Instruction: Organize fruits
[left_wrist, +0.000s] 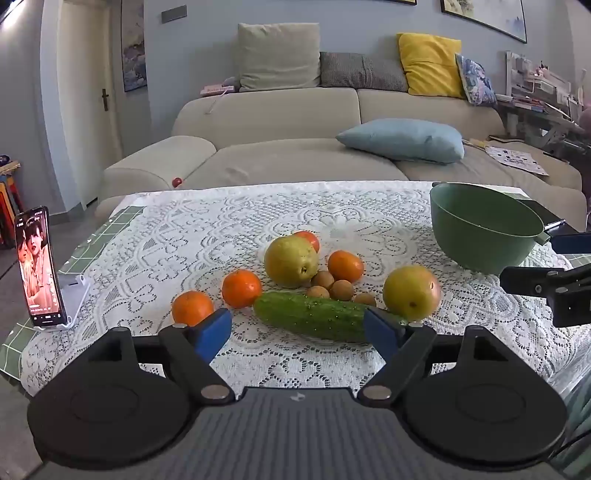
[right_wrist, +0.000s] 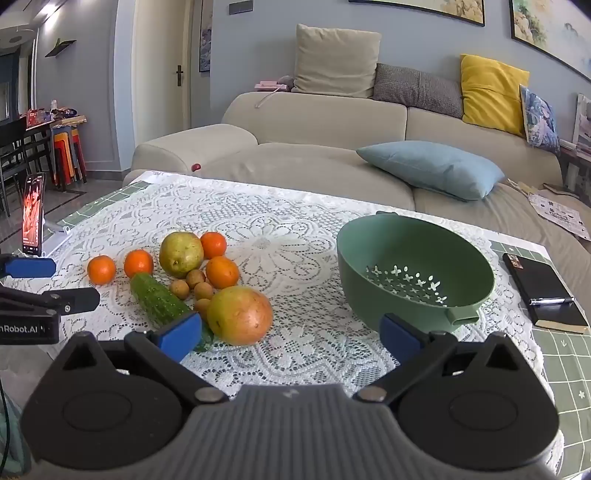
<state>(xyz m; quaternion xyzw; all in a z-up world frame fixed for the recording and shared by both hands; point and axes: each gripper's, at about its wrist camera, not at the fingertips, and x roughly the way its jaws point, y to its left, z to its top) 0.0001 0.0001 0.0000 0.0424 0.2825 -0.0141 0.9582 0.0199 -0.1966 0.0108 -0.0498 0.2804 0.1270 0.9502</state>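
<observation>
We hold both grippers above the near edge of a table covered with a white lace cloth (left_wrist: 258, 206). Our left gripper (left_wrist: 297, 328) has its blue-padded jaws spread wide with nothing pressed between them; the cucumber (left_wrist: 310, 314) lies on the cloth just beyond the pads. Our right gripper (right_wrist: 291, 332) is likewise spread wide and grasps nothing. The fruits sit clustered mid-table: a yellow-green pear (left_wrist: 290, 260), a second, reddish-tinged pear (right_wrist: 239, 315) at the cucumber's end, four oranges (left_wrist: 242, 288) around them, and a few small brown longans (left_wrist: 334, 288) between the pears. The green colander bowl (right_wrist: 413, 258) stands apart to the right, nothing in it. A black notebook (right_wrist: 543, 288) with a pen lies beyond it, and a lit phone (left_wrist: 38, 266) stands at far left.
</observation>
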